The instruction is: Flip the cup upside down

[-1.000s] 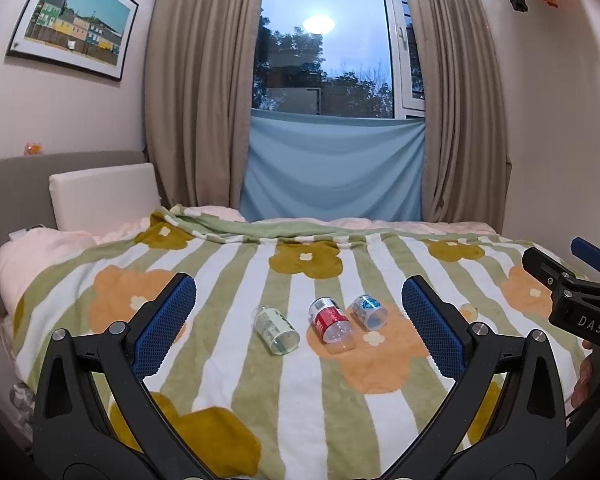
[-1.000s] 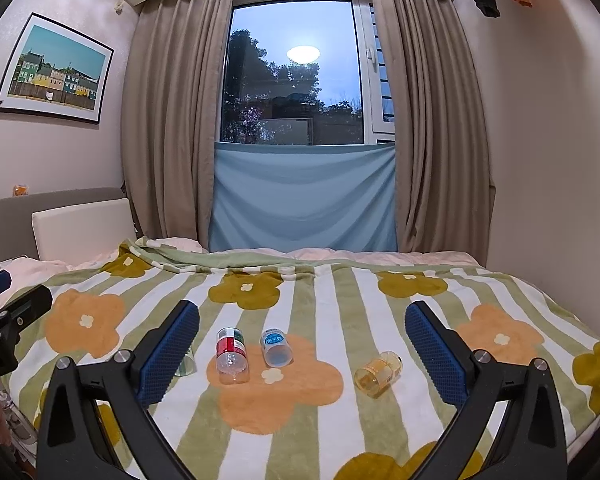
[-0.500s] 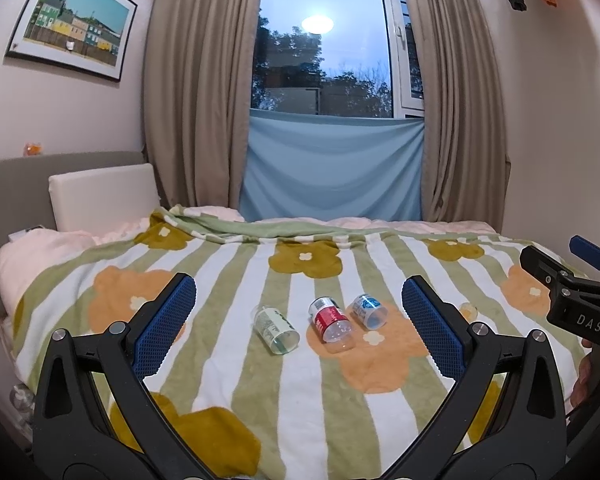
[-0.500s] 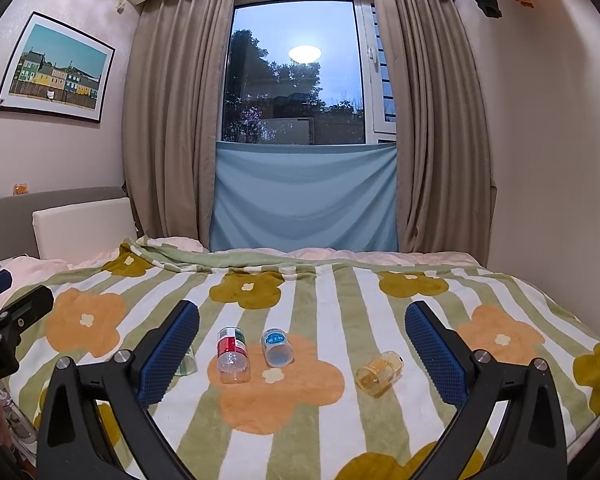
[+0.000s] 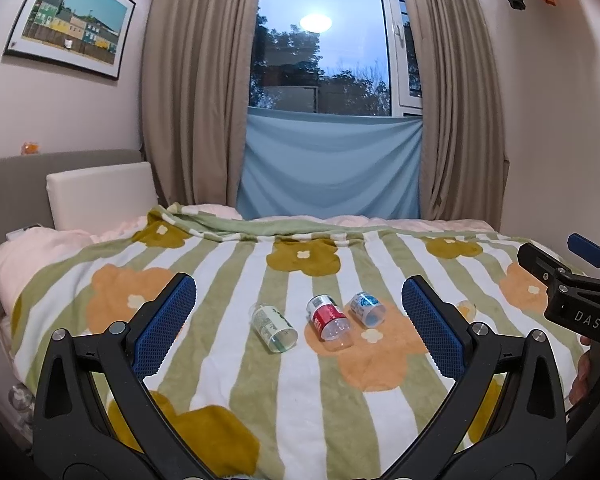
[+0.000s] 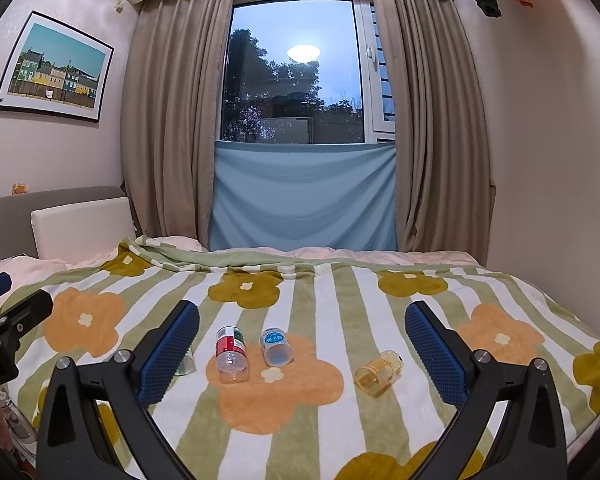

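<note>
Both wide open and empty, left claw (image 5: 300, 332) and right claw (image 6: 302, 354) hover short of four small cups lying on their sides across the bed (image 6: 340, 420). Best to choose one, say the red-labelled cup (image 6: 231, 354) at 11 o'clock from the right claw: approach low, close across its body, lift, rotate mouth-down. Beyond, at 12 o'clock, blue-labelled cup (image 6: 276, 346); at 2 o'clock, yellow cup (image 6: 378, 372).

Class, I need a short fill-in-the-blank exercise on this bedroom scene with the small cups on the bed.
1. Both grippers, left gripper and right gripper, have their jaws ____.
2. The clear red-labelled plastic cup lies on its ____.
3. The cup farthest right on the striped floral blanket is the ____ one.
4. All ____ cups rest on the blanket.

Missing words: open; side; yellow; four
</note>
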Demonstrator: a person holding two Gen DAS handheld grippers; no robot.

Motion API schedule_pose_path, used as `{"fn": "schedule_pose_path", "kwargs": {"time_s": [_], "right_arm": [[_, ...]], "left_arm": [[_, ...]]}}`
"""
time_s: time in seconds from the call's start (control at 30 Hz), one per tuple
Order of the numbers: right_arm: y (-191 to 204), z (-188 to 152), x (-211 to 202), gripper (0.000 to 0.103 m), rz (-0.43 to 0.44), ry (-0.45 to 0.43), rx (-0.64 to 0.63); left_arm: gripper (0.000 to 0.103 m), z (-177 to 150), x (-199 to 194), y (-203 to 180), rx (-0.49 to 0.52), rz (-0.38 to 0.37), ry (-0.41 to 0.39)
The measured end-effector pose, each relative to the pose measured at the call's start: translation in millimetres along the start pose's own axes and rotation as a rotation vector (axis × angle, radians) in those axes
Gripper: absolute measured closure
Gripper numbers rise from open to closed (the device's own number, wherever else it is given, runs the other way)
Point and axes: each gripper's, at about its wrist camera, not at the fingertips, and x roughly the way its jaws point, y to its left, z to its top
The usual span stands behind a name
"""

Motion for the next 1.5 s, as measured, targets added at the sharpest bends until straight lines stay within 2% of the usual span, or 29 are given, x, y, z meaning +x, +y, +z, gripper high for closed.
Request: {"fn": "schedule_pose_path", "kwargs": {"time_s": [0.37, 0.57, 0.77, 0.9, 1.13, 1.3, 1.37, 1.5], "right_arm": [[-1, -3, 12, 0.000, 0.021, 0.038, -0.003], [7, -4, 40, 0.000, 0.053, 0.088, -0.022], [32, -6, 104, 0.000, 0.128, 0.191, -0.099], [56, -13, 161, 0.000, 0.203, 0.294, -0.155], [104, -51, 268, 0.000, 0.336, 0.487, -0.249], [128, -86, 333, 0.000, 0.372, 0.637, -0.308], [133, -99, 356, 0.003, 0.366, 0.688, -0.316], [139, -121, 383, 0.018, 0.364, 0.758, -0.342]], "left_arm": [[0.000, -5, 6, 2, 0.013, 0.025, 0.010], [0.000, -8, 20, 11, 0.004, 0.043, 0.038], [0.000, -12, 39, 32, -0.016, 0.084, 0.074], [0.000, -12, 51, 46, -0.024, 0.114, 0.088], [0.000, -26, 77, 63, -0.034, 0.150, 0.141], [0.000, -41, 103, 71, -0.033, 0.150, 0.215], [0.000, -46, 113, 72, -0.031, 0.150, 0.239], [0.000, -54, 126, 75, -0.032, 0.146, 0.276]]}}
